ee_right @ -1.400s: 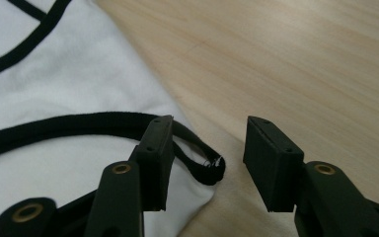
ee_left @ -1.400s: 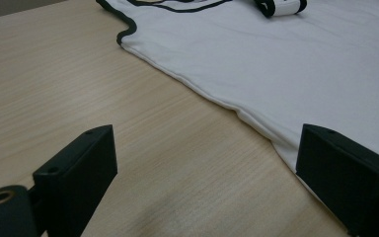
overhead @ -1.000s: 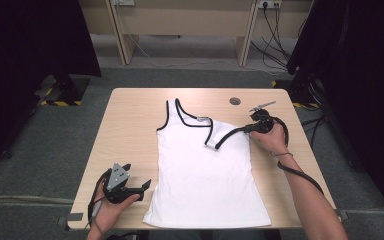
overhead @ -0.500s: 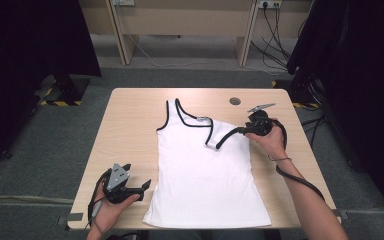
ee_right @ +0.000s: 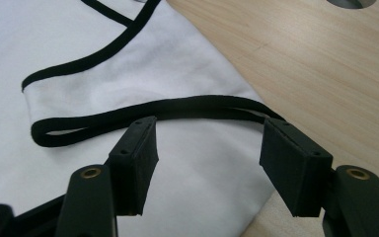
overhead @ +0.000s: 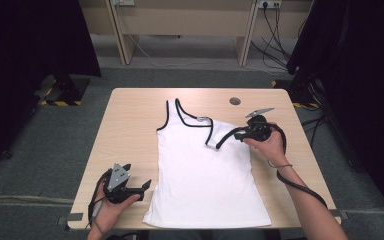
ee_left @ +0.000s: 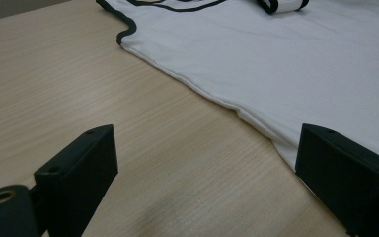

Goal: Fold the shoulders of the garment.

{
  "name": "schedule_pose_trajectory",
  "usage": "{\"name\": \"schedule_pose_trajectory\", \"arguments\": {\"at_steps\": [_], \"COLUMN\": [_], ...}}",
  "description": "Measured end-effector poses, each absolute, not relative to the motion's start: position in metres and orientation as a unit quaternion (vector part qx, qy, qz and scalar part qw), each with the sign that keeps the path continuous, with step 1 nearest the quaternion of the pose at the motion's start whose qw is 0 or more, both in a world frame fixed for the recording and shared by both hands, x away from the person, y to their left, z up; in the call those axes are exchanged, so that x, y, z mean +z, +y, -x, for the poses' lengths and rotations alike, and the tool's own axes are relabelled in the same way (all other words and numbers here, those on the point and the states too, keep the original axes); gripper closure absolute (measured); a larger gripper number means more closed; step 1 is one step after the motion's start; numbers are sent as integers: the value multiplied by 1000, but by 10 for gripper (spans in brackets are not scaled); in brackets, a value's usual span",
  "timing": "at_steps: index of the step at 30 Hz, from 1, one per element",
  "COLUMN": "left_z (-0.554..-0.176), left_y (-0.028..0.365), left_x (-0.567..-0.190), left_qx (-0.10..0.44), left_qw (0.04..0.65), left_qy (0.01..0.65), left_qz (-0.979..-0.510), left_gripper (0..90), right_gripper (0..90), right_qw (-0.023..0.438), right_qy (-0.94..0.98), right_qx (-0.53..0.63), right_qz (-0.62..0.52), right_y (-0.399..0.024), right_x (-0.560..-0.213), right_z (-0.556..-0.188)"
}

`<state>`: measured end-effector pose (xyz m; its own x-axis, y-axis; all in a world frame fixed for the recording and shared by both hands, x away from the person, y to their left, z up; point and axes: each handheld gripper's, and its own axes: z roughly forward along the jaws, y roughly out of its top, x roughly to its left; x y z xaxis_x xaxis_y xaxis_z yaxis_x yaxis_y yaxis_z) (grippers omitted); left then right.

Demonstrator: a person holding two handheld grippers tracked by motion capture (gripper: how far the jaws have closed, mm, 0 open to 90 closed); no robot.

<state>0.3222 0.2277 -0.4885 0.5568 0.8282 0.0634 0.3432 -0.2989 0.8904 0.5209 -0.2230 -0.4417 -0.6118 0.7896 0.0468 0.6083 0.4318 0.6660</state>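
While the left gripper [overhead: 141, 186] sits spread wide at the near left of the desk [overhead: 130, 130], just beside the tank top's [overhead: 205, 180] hem, nothing's between its jaws. The white tank top lies flat mid-desk, its right strap [ee_right: 143, 111] folded over onto the chest. Over on the right, the right gripper [overhead: 228, 138] has just been opening, jaws apart either side of that black-trimmed strap, not pinching it.

The tank top's [overhead: 207, 180] hem runs off the high view's bottom edge, near the table [overhead: 130, 115] front
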Motion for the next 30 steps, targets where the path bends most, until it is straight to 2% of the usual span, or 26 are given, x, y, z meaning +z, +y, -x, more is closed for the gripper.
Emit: {"name": "schedule_pose_trajectory", "arguments": {"at_steps": [2,3,11,30], "left_z": [-322,-322,-322,-322], "left_y": [228,227,227,226], "left_x": [-489,-488,-489,-489], "left_qx": [270,272,272,275], "left_qw": [449,448,448,444], "left_qy": [386,385,387,384], "left_qz": [-759,-760,-759,-761], "left_gripper": [86,86,90,89], "right_gripper": [363,316,267,229], "right_qw": [132,132,131,131], "right_qy": [835,835,832,828], "right_qx": [330,330,335,339], "right_qz": [-421,-421,-422,-427], "right_y": [-223,-223,-222,-235], "right_x": [-442,-442,-440,-439], "right_z": [-518,-518,-511,-486]}}
